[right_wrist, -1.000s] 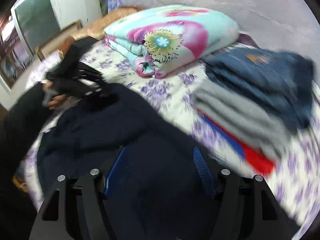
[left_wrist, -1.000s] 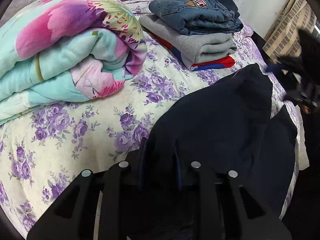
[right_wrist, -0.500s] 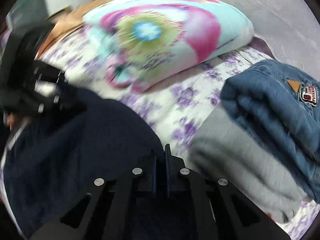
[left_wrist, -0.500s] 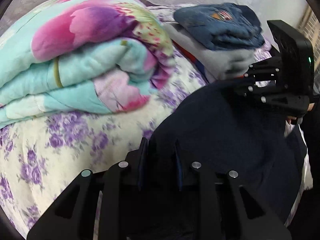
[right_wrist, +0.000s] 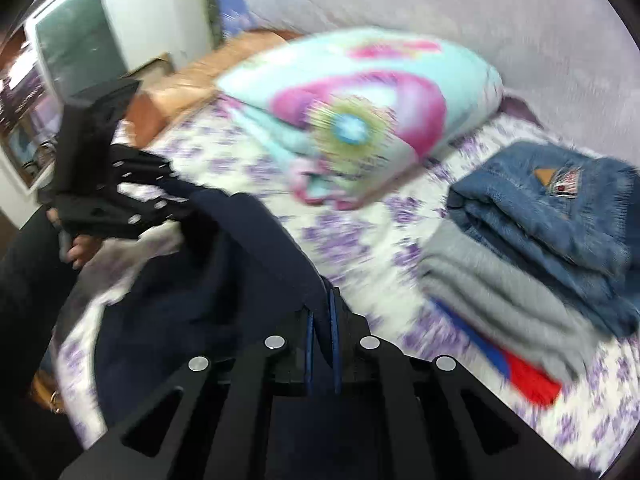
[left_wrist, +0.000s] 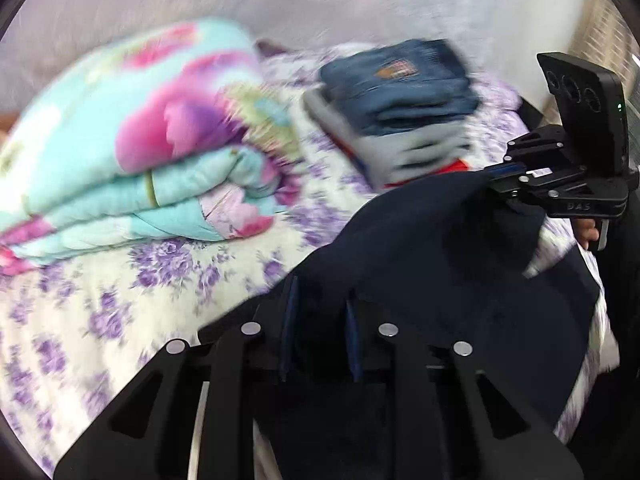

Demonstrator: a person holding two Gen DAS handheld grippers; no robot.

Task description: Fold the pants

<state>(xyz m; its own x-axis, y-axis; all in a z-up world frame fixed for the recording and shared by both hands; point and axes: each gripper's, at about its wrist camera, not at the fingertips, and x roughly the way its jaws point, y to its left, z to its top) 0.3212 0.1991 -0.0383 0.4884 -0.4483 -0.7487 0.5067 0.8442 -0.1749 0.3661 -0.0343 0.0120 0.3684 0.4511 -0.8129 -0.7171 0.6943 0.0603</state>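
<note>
The jaws of the left gripper (left_wrist: 318, 320) are closing on the dark pants (left_wrist: 440, 264) and the right gripper (right_wrist: 321, 334) is clenched on them, lifting one edge above the bed (left_wrist: 120, 300), probably to fold it over.

Dark navy pants (left_wrist: 440, 248) lifted, draped over bedsheet.

A folded floral quilt (left_wrist: 132, 140) in teal and pink is piled on the purple-flowered bedsheet (left_wrist: 120, 300). Beside it, folded jeans (right_wrist: 560, 208) are stacked on a grey garment (right_wrist: 500, 300), with something red and blue (right_wrist: 520, 372) underneath.
</note>
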